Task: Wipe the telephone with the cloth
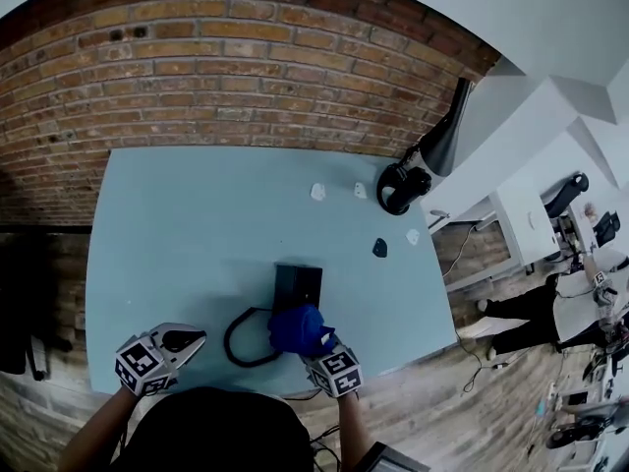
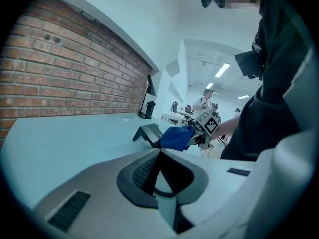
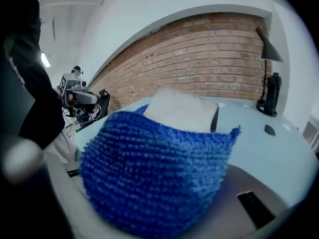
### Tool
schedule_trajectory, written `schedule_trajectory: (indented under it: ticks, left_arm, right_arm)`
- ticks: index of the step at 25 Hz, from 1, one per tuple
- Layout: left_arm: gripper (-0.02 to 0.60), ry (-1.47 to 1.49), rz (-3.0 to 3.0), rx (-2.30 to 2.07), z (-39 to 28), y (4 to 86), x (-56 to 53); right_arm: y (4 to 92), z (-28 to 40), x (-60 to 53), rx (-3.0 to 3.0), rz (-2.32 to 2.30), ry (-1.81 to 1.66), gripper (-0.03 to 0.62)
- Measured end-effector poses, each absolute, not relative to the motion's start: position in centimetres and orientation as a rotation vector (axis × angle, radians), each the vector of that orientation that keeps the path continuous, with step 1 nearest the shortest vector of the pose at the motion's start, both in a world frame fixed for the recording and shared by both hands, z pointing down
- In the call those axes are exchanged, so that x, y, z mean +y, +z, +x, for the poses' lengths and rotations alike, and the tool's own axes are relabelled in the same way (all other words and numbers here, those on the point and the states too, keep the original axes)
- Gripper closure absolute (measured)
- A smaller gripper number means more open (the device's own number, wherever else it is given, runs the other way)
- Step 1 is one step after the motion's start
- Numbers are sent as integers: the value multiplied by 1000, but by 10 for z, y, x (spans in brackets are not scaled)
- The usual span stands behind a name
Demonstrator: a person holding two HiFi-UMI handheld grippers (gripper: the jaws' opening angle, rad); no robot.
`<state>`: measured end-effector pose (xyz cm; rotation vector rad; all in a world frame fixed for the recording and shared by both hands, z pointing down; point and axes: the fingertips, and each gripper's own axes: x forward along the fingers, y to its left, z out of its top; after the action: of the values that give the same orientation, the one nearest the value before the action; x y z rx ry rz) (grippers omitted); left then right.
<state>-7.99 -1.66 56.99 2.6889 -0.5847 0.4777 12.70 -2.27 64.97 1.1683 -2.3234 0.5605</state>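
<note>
Standing beside the pale blue tabletop (image 1: 197, 224), I see the black telephone (image 1: 298, 283) a little nearer the person's edge than the middle, well away from the brick wall (image 1: 246, 67). It is a low, dark, wedge-shaped block. In the left gripper view its face slopes down toward the tabletop. A black cord (image 1: 236, 343) curls out from its left side in one loose loop that lies flat on the surface.

The right tool (image 1: 316, 350) is clamped on the blue cloth (image 1: 295, 328), a thick, nubbly, looped fabric bunched into a rounded wad. From the head view the wad lies against the near edge of the telephone and hides that edge. In the right gripper view it fills most of the frame and hides the jaws. Just past its top edge a pale sloping face with a dark rim shows, but I cannot tell what it is.

The left tool (image 1: 185, 339) hangs over the near left part of the tabletop, apart from the cord loop and touching nothing. Its jaws are drawn narrow, with nothing between them.

Farther back, toward the right corner, a black desk lamp (image 1: 444, 136) stands on a round base. Near it lie a few small white crumpled scraps (image 1: 317, 192) and one small dark object (image 1: 379, 248), all well apart from the telephone.
</note>
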Motion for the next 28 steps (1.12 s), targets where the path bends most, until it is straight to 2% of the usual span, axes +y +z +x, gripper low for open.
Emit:
schedule_trajectory:
  ticks: [8, 14, 16, 22, 28]
  left_arm:
    - [560, 208, 2949, -799, -80, 439, -75]
    - [560, -19, 3060, -952, -95, 361, -78]
    - [560, -17, 3063, -959, -98, 361, -74]
    - [560, 109, 2999, -965, -96, 411, -64]
    - [560, 135, 2955, -952, -95, 431, -59]
  right_arm:
    - [474, 79, -98, -2609, 1331, 65, 464]
    - [355, 47, -98, -2787, 1537, -361, 464]
    - [356, 28, -91, -2831, 1454, -372, 464]
    - [405, -8, -75, -2832, 1299, -125, 464]
    - [417, -14, -73, -2835, 1288, -75, 464]
